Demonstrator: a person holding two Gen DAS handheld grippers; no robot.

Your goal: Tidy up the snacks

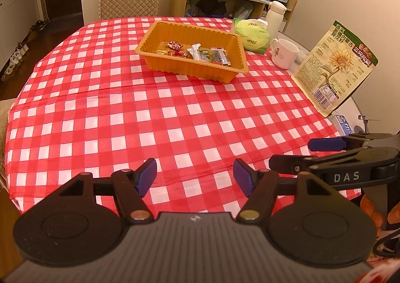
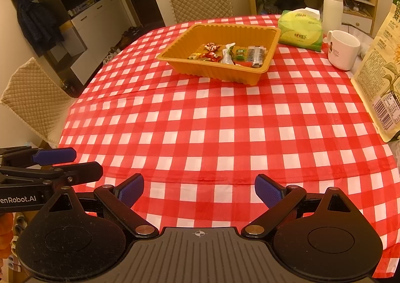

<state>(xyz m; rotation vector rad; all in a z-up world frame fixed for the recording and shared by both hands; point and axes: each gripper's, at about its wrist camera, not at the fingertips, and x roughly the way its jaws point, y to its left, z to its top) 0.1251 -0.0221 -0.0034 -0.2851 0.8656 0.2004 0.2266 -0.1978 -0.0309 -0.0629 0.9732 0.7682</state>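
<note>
Both grippers hover low over the near edge of the round counter w/ its red-and-white checked cloth, pointing down and forward. Left gripper: jaws apart, nothing btwn the blue pads, only cloth below. Right gripper: same, jaws wide, empty. Each shows in the other's view, side by side, not touching.

The snacks sit in the shallow orange ribbed plastic tray on the far half of the counter, well apart from both grippers. Contents: a few small red foil-wrapped candies, a crinkly white wrapped sweet, a flat dark-printed clear sachet, plus small green/yellow bits, too small to ID.

Handling, as I judge it: all v. light, soft, crinkly film. Foil is slick, so a pinch on a flat face may skid; better to take each by its twisted or sealed end, or across the narrow middle. Nothing fragile-looking, though hard squeezing could crush what's inside. Pieces touch and overlap, so a grab may drag a neighbour. The tray itself looks thin and flexy; the rim wall is the place to hold if it needs steadying, and it could slide on the cloth.

The large tan sunflower-seed pouch stands propped at the right edge; probably heavier and floppy, so best gripped at the top seal.
</note>
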